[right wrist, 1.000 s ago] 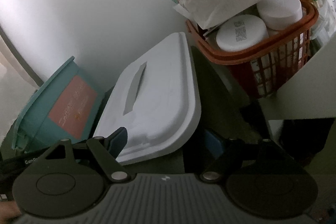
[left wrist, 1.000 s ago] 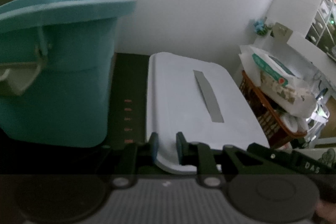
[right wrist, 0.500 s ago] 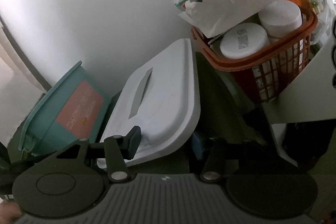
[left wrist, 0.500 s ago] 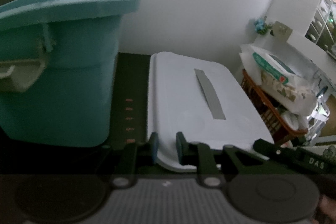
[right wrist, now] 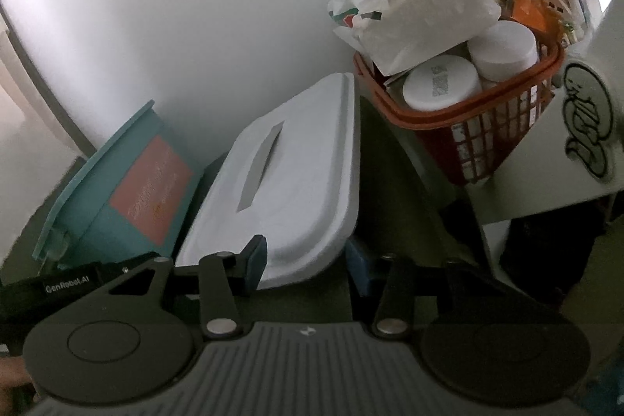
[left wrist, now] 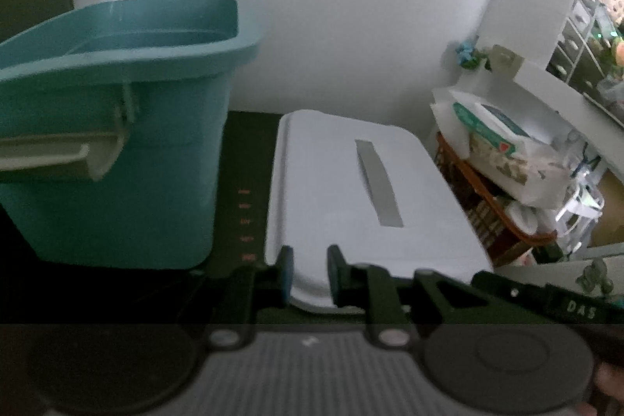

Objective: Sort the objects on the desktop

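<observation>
A white box lid [left wrist: 351, 201] with a grey slot lies on the dark desk between a teal bin [left wrist: 117, 143] and an orange basket [left wrist: 487, 221]. My left gripper [left wrist: 311, 273] is shut on the lid's near edge, which sits between its blue pads. In the right wrist view the same lid [right wrist: 296, 182] runs away from me. My right gripper [right wrist: 308, 266] straddles its near corner. Its jaws are closing with that corner between them. The left pad lies against the lid's rim, and a thin gap shows at the right pad.
The teal bin [right wrist: 117, 190] carries a pink label and stands left of the lid. The orange basket [right wrist: 487, 127] at the right holds white jars and a wrapped pack. A white board with a sticker [right wrist: 585, 127] leans beside it. A white wall stands behind.
The right gripper's jaws have narrowed around the lid's near corner, and that hand has drifted slightly. The left gripper keeps its grip on the lid's edge and has not moved.
</observation>
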`<state>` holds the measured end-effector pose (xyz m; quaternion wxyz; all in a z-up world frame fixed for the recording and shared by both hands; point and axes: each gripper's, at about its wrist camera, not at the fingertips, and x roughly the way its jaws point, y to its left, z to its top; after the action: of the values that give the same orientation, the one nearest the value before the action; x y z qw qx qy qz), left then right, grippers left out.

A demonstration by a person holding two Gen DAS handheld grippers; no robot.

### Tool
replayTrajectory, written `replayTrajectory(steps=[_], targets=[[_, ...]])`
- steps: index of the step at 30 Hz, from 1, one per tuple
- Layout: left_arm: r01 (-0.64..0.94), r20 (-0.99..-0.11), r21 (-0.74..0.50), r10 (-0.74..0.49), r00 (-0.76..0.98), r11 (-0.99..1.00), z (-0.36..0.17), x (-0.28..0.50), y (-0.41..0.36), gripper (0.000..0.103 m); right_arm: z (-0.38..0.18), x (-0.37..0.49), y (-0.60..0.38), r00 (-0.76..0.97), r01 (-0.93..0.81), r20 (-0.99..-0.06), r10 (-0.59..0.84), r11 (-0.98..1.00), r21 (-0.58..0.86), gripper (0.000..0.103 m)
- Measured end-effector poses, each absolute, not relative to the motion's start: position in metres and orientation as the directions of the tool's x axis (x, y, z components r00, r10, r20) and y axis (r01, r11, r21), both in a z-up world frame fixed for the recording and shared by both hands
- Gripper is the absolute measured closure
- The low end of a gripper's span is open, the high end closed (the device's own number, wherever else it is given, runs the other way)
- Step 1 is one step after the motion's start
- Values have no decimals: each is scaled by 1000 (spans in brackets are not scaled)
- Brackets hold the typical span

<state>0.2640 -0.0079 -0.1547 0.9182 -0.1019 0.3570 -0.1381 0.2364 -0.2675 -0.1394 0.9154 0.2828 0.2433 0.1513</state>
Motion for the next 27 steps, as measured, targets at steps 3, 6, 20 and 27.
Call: replayTrajectory(steps=[3, 6, 20, 27], targets=[[180, -631, -284, -325, 705, 942, -152, 264, -8, 83, -136, 233, -267, 836, -134, -368, 406, 803, 581, 52], [179, -630, -282, -323, 706, 942, -151, 263, -7, 83, -137, 233, -267, 837, -129, -374, 399, 809, 574, 41], [138, -629, -337, -332, 703, 931, -166, 278, 0, 83, -154, 253, -263, 818, -150, -353, 455, 761, 632, 34], [114, -627, -356, -328, 706, 928, -173, 285, 4, 81, -162, 260, -269, 816, -143, -332, 473, 722, 677, 34]])
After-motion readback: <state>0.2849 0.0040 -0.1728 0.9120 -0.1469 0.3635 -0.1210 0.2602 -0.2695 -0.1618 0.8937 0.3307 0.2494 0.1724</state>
